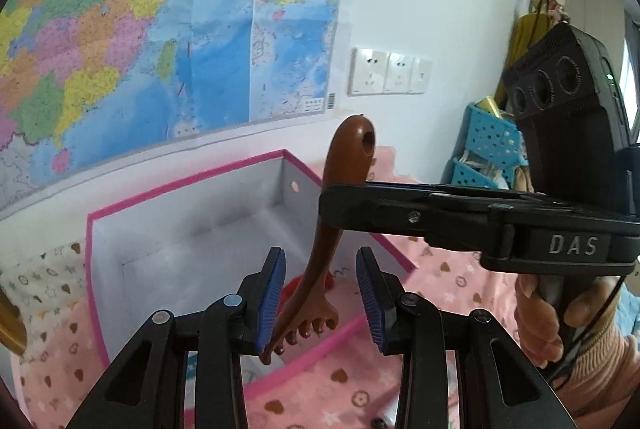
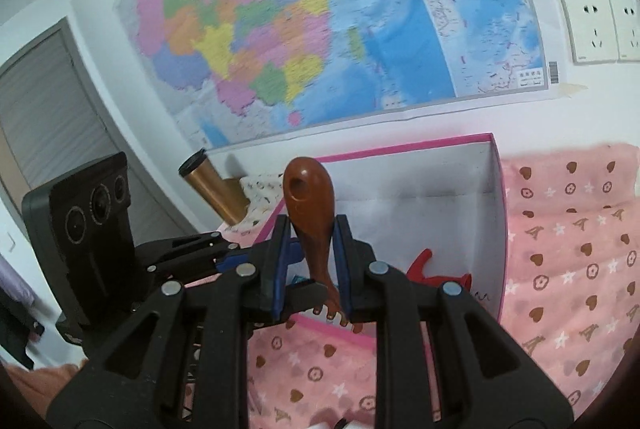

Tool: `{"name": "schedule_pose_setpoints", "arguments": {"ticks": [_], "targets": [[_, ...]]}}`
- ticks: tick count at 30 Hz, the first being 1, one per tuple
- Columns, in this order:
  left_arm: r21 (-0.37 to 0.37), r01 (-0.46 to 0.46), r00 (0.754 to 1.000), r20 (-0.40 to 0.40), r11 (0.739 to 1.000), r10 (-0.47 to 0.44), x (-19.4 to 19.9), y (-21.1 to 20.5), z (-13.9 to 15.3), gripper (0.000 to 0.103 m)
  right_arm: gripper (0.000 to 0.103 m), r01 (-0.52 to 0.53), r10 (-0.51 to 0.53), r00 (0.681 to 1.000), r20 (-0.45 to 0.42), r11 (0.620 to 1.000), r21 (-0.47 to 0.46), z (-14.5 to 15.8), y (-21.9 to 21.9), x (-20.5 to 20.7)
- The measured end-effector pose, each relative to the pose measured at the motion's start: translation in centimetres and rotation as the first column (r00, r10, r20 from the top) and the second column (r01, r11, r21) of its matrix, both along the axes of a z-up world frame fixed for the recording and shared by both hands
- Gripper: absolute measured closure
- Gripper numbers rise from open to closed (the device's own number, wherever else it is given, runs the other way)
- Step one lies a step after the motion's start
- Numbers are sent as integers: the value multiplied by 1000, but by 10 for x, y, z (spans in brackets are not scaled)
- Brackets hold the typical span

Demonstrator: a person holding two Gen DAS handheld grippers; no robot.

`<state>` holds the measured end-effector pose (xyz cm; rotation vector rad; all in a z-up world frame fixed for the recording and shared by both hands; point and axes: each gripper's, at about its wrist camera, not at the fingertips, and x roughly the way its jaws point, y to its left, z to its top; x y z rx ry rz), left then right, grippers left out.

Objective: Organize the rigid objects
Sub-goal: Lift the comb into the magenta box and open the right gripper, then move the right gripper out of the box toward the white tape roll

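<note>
A large coloured wall map [image 1: 132, 29] fills the upper left of the left wrist frame and the upper middle of the right wrist frame. Below it a pink patterned blanket [image 2: 568, 237] covers the surface, carrying a pink-rimmed white box [image 1: 188, 229] that sits open in the centre of both views. A red object [image 2: 424, 269] lies inside the box at its lower right in the right wrist view; the left wrist view shows only a sliver of it behind the tool.

Only the left wrist view shows the blue perforated baskets [image 1: 492, 141] at right and the person's hand [image 1: 560, 317] under the other handle. Only the right wrist view shows the gold tumbler [image 2: 216, 189] left of the box and the grey door [image 2: 48, 109] at far left. White wall sockets [image 1: 388, 71] appear in both.

The brown wooden scratcher [image 2: 310, 213] stands nearly upright above the box's near rim, its holed handle end up and its toothed end down. The right claw [image 2: 310, 249] is closed on its shaft. The left claw [image 1: 320, 301] is spread wide, the toothed end between its blue pads [image 1: 272, 297], at or very near the left-hand pad.
</note>
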<state>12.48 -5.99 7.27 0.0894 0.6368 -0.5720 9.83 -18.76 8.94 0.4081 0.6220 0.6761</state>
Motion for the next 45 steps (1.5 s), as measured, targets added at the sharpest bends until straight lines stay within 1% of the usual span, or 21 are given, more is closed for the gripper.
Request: {"name": "schedule_pose_setpoints", "arguments": {"ticks": [4, 7, 15, 20, 21, 22, 25, 27, 34, 37, 39, 42, 45], "targets": [[14, -14, 999, -28, 1000, 15, 16, -4, -7, 68, 80, 23, -23, 1000, -18, 1000, 5, -7, -1, 14], [28, -20, 999, -45, 999, 21, 24, -7, -14, 68, 80, 38, -37, 998, -54, 999, 9, -18, -1, 25], [70, -19, 993, -116, 997, 27, 45, -17, -41, 68, 80, 63, -65, 987, -149, 998, -22, -52, 2, 42], [91, -10, 987, -159, 996, 24, 53, -23, -56, 68, 80, 98, -113, 971, -209, 992, -82, -68, 0, 46], [94, -13, 986, -166, 995, 29, 53, -23, -58, 68, 80, 128, -152, 965, -213, 984, -124, -68, -1, 45], [102, -17, 985, -167, 995, 34, 53, -23, -60, 68, 78, 150, -180, 961, -209, 977, -150, -67, -3, 44], [111, -18, 987, -158, 994, 36, 48, -22, -61, 68, 72, 205, -241, 955, -172, 958, -202, -61, -10, 37], [108, -20, 987, -154, 994, 36, 46, -20, -61, 68, 70, 220, -255, 955, -153, 952, -214, -58, -13, 33], [87, -20, 992, -126, 996, 31, 29, -12, -56, 68, 70, 194, -224, 963, -149, 962, -190, -59, -23, 13], [73, -31, 994, -107, 997, 38, 16, -6, -49, 66, 69, 176, -201, 969, -143, 969, -172, -58, -25, 4], [53, -25, 995, -94, 998, 30, 7, -2, -45, 62, 69, 164, -187, 973, -137, 973, -163, -57, -27, -3], [20, -20, 998, -66, 1000, 21, -12, 7, -37, 59, 69, 137, -156, 979, -132, 980, -146, -57, -31, -18], [2, -14, 999, -51, 1000, 14, -31, 12, -34, 58, 68, 111, -130, 983, -129, 983, -146, -59, -33, -34]]}}
